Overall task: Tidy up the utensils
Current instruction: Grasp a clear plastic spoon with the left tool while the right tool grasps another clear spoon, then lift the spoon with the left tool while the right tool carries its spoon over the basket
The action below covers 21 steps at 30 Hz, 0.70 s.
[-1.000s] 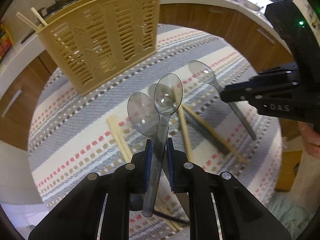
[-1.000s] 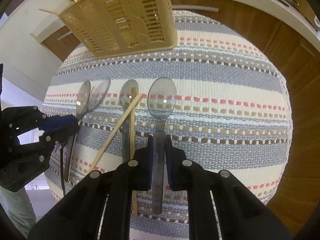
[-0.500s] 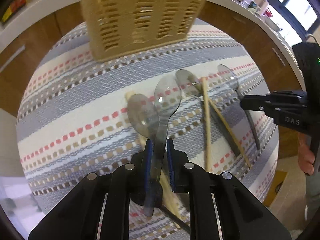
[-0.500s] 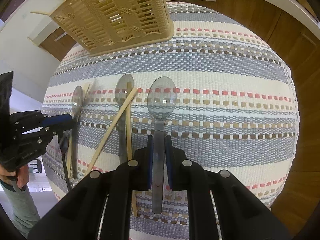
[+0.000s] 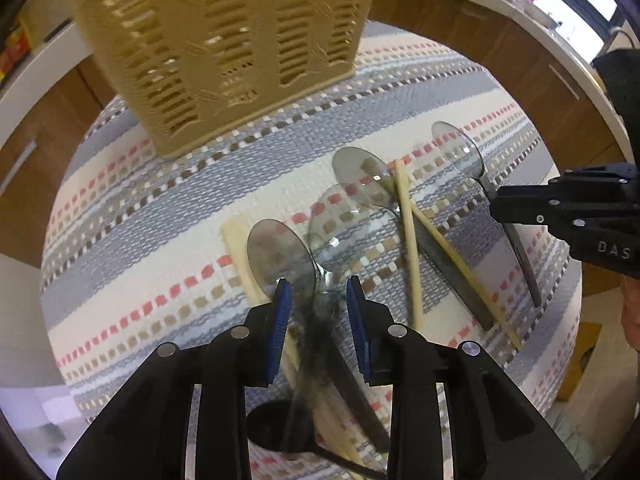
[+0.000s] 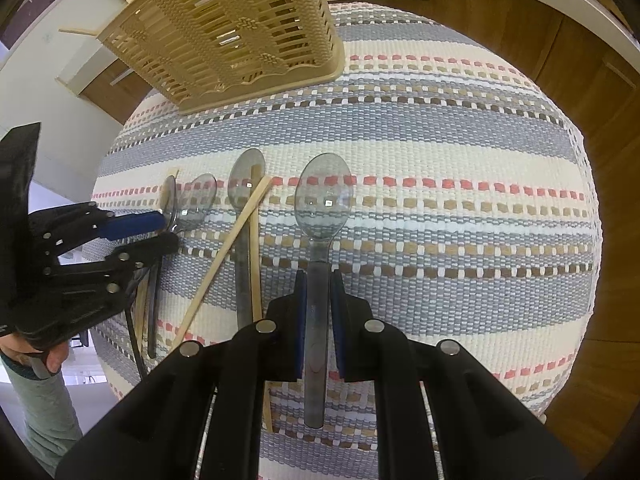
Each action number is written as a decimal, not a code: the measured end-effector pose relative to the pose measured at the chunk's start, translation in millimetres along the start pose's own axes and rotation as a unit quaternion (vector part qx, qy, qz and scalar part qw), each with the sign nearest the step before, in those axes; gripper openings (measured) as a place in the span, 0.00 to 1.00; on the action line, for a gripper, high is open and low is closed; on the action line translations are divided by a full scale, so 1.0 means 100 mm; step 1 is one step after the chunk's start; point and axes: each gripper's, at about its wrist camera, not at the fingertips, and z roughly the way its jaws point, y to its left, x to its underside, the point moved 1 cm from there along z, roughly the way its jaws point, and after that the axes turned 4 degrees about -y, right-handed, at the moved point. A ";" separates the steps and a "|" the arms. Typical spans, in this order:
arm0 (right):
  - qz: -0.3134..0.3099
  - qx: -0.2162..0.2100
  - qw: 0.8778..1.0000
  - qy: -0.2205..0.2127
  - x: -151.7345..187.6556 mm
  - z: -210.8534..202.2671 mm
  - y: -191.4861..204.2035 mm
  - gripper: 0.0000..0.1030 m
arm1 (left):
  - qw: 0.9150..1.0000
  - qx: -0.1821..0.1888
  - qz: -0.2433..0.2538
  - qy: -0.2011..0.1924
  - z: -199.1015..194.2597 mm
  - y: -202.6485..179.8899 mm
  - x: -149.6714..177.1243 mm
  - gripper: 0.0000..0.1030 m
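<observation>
My left gripper point(image 5: 316, 294) is open; a clear grey plastic spoon point(image 5: 344, 224) lies blurred between its jaws, beside another spoon point(image 5: 280, 256) on the striped mat. My right gripper point(image 6: 318, 280) is shut on the handle of a clear grey spoon point(image 6: 324, 196), held just above the mat. A beige slotted utensil basket point(image 5: 224, 40) stands at the back of the mat; it also shows in the right wrist view point(image 6: 224, 36). More spoons point(image 6: 246, 180) and wooden chopsticks point(image 6: 224, 256) lie on the mat between the grippers.
The striped woven mat point(image 6: 460, 152) covers a round table. Wooden cabinets and a white counter point(image 5: 520, 12) curve behind it. The left gripper shows in the right wrist view point(image 6: 136, 232), the right gripper in the left wrist view point(image 5: 560, 208).
My left gripper has opened and its spoon has dropped toward the mat. It has also come closer to the basket. My right gripper still holds its spoon, nearly still.
</observation>
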 end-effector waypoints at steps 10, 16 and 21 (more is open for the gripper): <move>0.008 -0.004 1.000 0.002 0.00 -0.01 -0.06 0.09 | 0.998 -0.028 0.046 0.011 0.19 -0.36 -0.11 0.13; 0.001 -0.012 1.000 -0.005 0.03 -0.04 -0.09 0.09 | 1.000 -0.006 0.027 -0.013 0.10 -0.37 -0.10 0.09; -0.015 -0.033 0.998 -0.047 0.02 -0.30 -0.04 0.09 | 0.997 0.037 -0.008 -0.071 -0.27 -0.28 -0.12 0.09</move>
